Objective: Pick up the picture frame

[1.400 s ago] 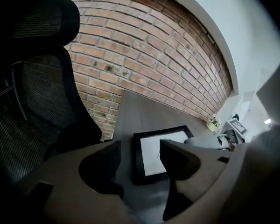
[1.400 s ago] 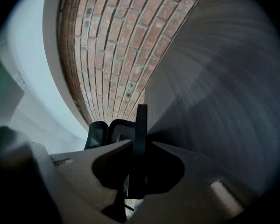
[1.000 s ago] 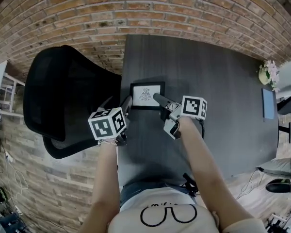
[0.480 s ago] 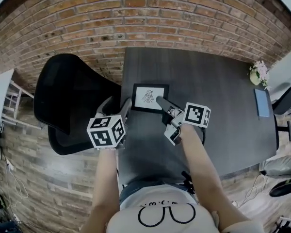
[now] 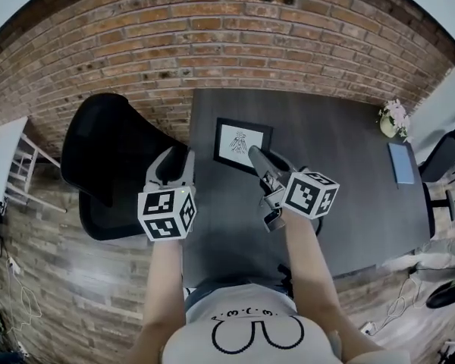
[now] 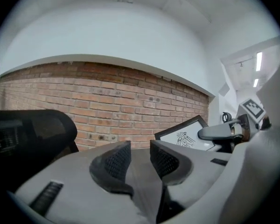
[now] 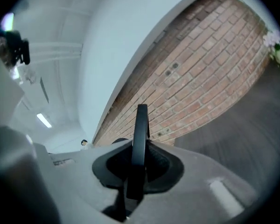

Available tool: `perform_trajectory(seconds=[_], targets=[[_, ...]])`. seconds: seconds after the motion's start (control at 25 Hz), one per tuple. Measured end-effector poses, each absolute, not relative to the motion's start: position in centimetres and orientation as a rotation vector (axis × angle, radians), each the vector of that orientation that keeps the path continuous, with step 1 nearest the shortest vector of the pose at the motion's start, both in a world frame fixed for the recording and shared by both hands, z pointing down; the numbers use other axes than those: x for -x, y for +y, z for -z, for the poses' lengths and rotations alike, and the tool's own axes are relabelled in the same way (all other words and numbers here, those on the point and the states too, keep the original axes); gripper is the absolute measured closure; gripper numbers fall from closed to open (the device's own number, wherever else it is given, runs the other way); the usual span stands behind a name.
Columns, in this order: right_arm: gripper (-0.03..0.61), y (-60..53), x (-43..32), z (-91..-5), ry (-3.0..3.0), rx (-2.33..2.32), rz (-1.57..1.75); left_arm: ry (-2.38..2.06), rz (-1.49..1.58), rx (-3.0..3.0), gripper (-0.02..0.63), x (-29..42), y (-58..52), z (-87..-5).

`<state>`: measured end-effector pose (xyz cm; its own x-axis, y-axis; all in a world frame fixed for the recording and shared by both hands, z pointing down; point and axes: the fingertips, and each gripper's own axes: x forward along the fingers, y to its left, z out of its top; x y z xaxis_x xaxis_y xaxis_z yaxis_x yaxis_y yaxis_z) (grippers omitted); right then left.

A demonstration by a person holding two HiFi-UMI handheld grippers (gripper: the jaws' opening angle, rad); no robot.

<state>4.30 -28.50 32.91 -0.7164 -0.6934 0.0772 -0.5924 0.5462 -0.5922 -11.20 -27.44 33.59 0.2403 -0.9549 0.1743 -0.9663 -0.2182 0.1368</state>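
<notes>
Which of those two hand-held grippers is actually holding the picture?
The right hand-held gripper: its jaws clamp the edge of the picture frame. The left hand-held gripper has nothing between its closing jaws.

Rough brick wall (image 5: 212,21), matt wood-grain table (image 5: 341,188), mesh chair (image 5: 106,154), smooth black picture frame (image 5: 241,142).

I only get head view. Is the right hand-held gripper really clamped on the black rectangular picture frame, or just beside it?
Observer: Clamped. The right gripper view shows the right hand-held gripper pressing both pads on the thin edge of the black rectangular picture frame.
Operator: Left one holding anything?
Observer: No. The left hand-held gripper has nothing between its jaws; they stand apart and are closing.
Operator: Frame flat?
Observer: No. The left gripper view shows it tilted, one corner raised against the red brick wall.
</notes>
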Motion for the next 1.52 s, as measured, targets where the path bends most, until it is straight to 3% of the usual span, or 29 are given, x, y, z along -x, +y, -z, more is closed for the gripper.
perform_trajectory(seconds=[0.12, 0.56, 1.52], targets=[[0.535, -27.6, -4.7, -30.9, 2.685, 1.199, 0.674, -1.893, -0.077, -2.321, 0.615, 11.4, -27.0, -32.0], [0.535, -24.5, -7.7, -25.3, 2.731, 1.49, -0.009, -1.973, 0.012, -2.459, 0.615, 10.6, -25.3, -27.5], [0.535, -22.6, -9.0, -20.3, 2.647, 1.567, -0.234, -2.011, 0.08, -2.603, 0.615, 9.8, -23.3, -21.7]])
